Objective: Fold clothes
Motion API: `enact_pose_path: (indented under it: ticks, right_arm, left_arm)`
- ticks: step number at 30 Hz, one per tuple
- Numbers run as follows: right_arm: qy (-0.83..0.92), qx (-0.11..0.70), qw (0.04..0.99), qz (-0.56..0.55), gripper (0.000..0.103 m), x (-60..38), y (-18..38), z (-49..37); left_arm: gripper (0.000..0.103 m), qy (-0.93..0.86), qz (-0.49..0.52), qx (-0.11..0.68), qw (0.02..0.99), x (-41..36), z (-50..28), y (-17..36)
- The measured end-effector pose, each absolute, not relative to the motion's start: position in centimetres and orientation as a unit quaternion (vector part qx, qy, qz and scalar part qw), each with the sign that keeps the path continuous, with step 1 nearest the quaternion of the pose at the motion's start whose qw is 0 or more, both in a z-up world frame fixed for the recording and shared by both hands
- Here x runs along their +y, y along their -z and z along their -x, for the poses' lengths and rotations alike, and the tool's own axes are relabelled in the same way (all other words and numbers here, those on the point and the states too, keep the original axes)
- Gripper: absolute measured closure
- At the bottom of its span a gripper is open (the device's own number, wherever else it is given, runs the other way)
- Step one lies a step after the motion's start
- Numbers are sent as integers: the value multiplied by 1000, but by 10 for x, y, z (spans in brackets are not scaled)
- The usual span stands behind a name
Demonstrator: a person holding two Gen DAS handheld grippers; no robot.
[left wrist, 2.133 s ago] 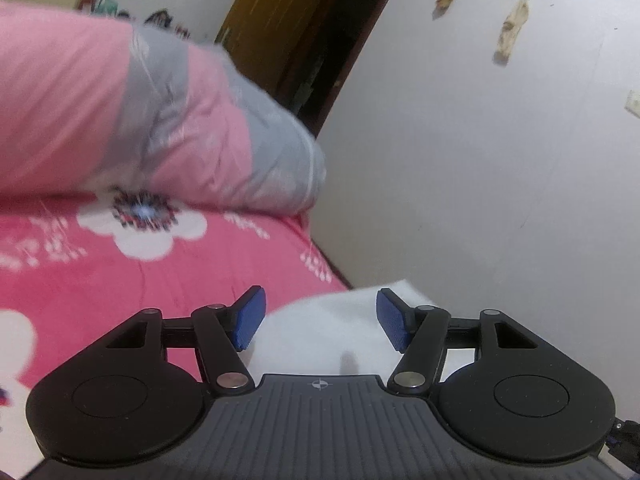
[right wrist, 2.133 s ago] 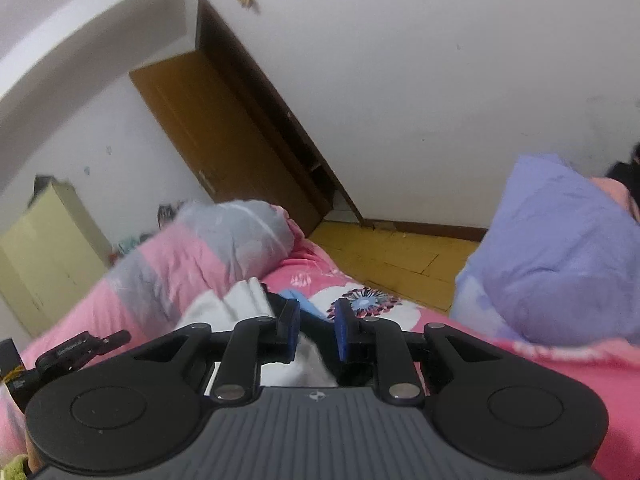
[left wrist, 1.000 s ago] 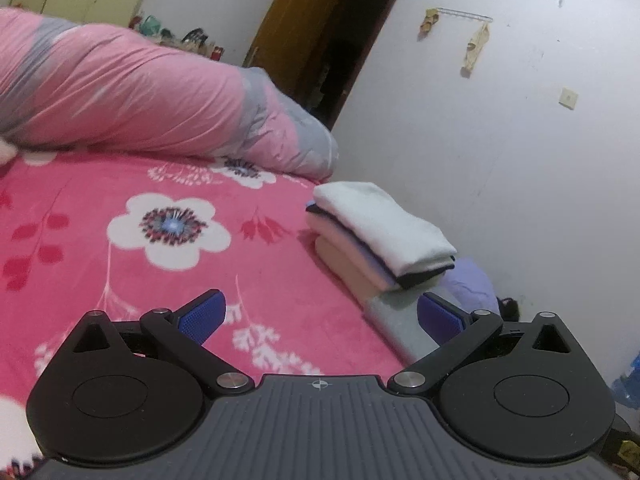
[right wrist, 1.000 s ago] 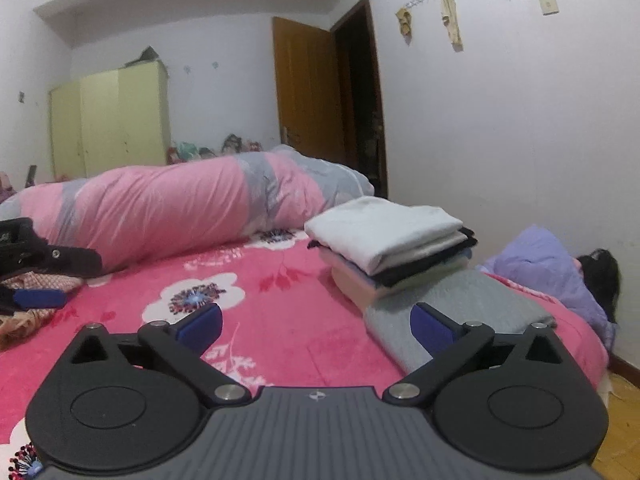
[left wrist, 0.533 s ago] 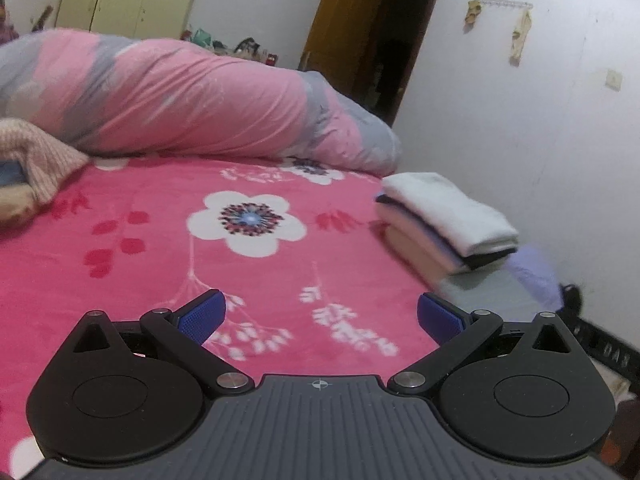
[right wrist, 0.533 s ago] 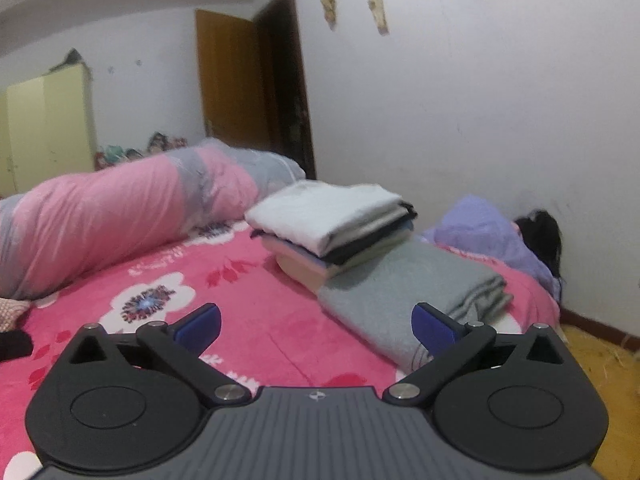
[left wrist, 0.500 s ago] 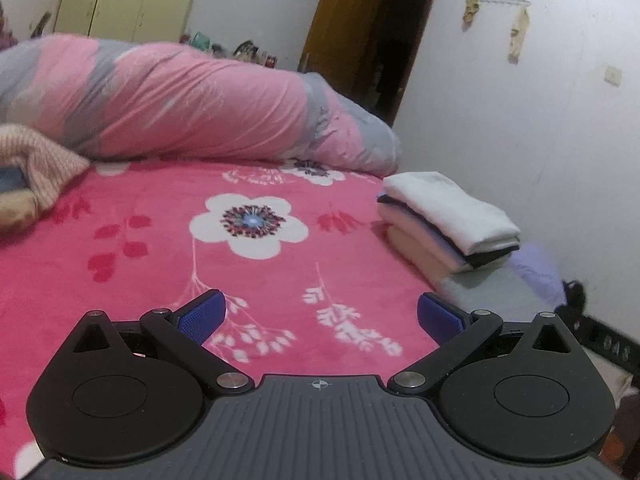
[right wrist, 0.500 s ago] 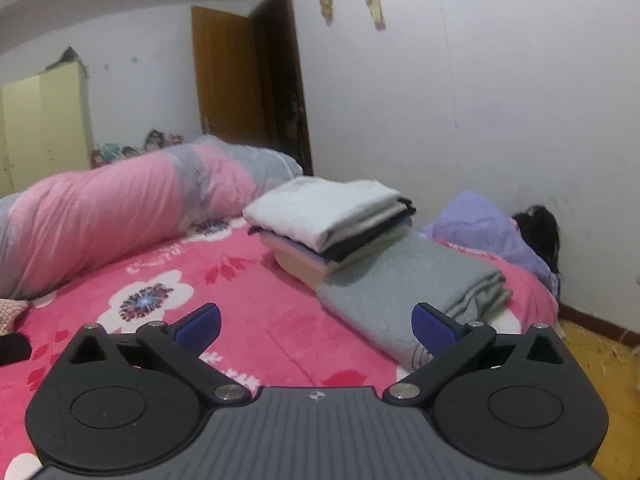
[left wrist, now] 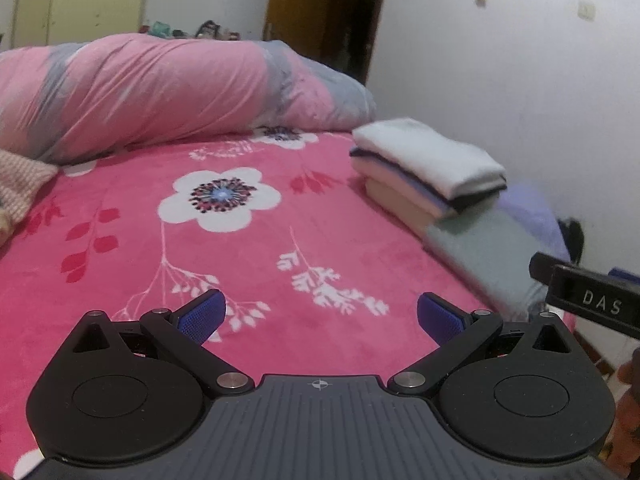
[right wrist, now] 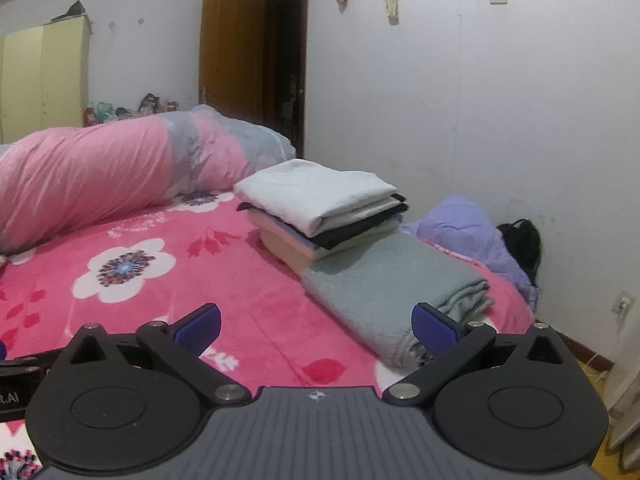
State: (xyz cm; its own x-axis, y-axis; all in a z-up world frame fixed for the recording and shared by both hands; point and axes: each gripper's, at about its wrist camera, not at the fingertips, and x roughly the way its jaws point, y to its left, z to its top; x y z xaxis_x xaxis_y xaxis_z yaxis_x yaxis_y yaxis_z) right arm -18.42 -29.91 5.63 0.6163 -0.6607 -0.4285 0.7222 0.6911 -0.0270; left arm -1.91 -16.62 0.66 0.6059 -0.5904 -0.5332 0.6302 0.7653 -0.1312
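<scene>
Both grippers are wide open and hold nothing. The left gripper hangs over the pink blanket, and the right gripper hangs over it too, close to the grey cloth.

The folded clothes sit in a stack by the wall side of the bed. A white piece is on top, with a black one, a pale blue one and a peach one under it. The stack rests partly on the grey cloth, which is folded too. A purple thing lies behind it, by the wall. At the far left of the left view, a bit of knit cloth shows at the edge. It looks loose, so it may be the next piece to fold, but too little of it shows to be sure.

Clothes like these are soft and light. They bend and droop when lifted, and they do not break. A knit piece can stretch and sag. It seems best to pinch a piece at a corner or along an edge, one gripper on each side, so it hangs flat. A pinch in the middle would likely bunch it up. The neat stack could tip if bumped.
</scene>
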Motion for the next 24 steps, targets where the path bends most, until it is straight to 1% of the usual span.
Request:
enact_pose_path:
  ticks: [5,9,24]
  right_arm:
    - [412,198,888,-51,0,-304,-60,190]
    - [417,194,886,-56,0,-308,-61,195]
    - [399,209,891,-53,0,-306,-53,189]
  left_arm:
    - [0,348,-47,276,895,-179,27,-7]
    - [0,344,-49,277,896,-184,29,-8]
    - [0,313,-40,282,906,-180,22,-8]
